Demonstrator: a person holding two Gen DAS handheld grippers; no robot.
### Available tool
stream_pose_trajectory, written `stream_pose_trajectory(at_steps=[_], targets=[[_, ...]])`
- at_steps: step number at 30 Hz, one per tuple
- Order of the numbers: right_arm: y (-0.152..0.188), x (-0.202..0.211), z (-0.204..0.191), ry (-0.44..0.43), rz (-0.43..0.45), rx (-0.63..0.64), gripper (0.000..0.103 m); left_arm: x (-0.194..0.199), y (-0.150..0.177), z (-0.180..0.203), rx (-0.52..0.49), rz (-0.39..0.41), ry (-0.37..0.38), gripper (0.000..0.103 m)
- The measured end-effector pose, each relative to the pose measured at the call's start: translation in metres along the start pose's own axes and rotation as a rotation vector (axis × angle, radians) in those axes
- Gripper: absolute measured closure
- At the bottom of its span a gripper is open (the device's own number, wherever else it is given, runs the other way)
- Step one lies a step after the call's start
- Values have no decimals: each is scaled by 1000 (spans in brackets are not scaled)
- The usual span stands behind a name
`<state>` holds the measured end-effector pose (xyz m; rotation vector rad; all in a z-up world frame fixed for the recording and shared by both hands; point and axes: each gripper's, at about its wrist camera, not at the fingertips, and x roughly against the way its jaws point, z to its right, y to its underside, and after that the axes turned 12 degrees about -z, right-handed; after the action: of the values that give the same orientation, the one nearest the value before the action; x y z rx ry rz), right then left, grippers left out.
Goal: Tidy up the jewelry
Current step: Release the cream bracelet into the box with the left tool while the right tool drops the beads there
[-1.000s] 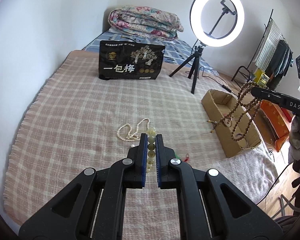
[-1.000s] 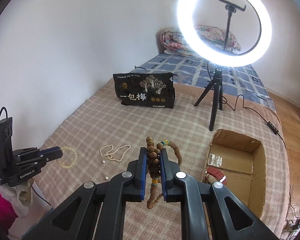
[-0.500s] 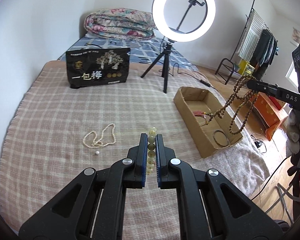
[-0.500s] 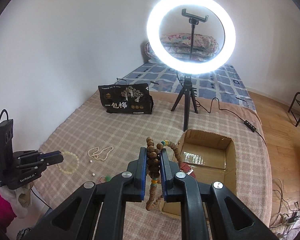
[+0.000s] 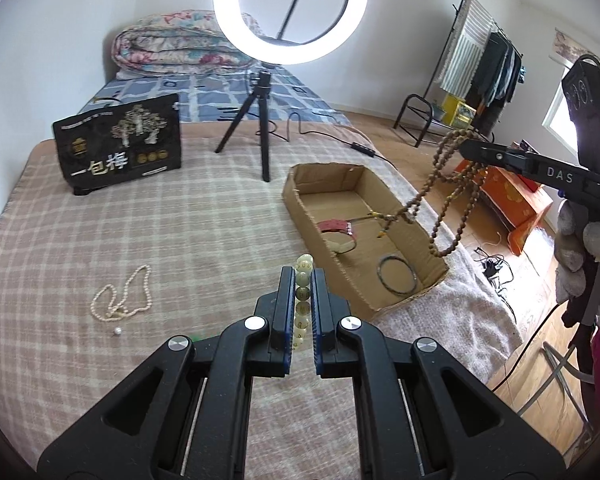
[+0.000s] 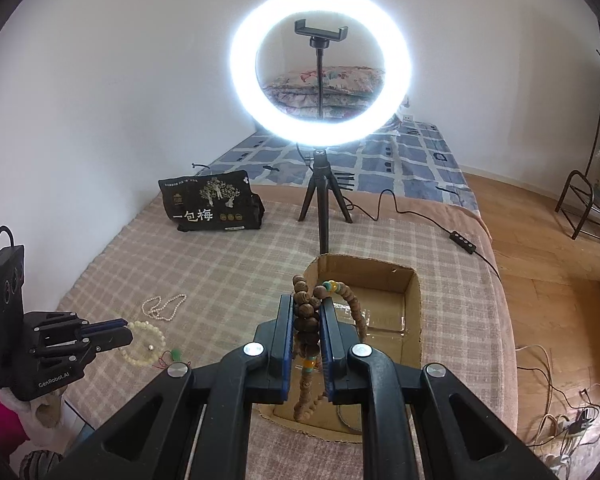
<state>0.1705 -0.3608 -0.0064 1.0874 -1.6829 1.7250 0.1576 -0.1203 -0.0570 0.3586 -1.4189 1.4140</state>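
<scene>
My left gripper (image 5: 302, 276) is shut on a pale bead bracelet (image 5: 303, 270), held above the checked blanket; the bracelet also shows in the right wrist view (image 6: 146, 342). My right gripper (image 6: 306, 304) is shut on a long brown wooden bead necklace (image 6: 305, 316), which hangs in loops (image 5: 446, 200) over the right side of the cardboard box (image 5: 300, 216). The box holds a red strap, a dark bangle (image 5: 397, 279) and other pieces. A white pearl necklace (image 5: 122, 296) lies on the blanket at the left with a loose pearl (image 5: 117, 331).
A ring light on a tripod (image 5: 264, 128) stands behind the box, its cable trailing right. A black printed bag (image 5: 118, 148) stands at the back left. A small green and red charm (image 6: 175, 354) lies near the bed's front edge. The floor drops off right of the box.
Both grippers have swung right toward the box. The brown necklace now hangs over the box instead of beside it. The bracelet has come closer to the box's near corner.
</scene>
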Motion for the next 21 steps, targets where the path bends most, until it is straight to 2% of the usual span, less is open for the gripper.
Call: stream_pose_trajectory(at_steps=[9, 21], targets=[[-1, -17, 29, 12, -10, -27, 93, -35, -21, 31, -63, -36, 30, 98], [-10, -52, 55, 14, -45, -53, 93, -83, -37, 57, -94, -94, 66, 98]])
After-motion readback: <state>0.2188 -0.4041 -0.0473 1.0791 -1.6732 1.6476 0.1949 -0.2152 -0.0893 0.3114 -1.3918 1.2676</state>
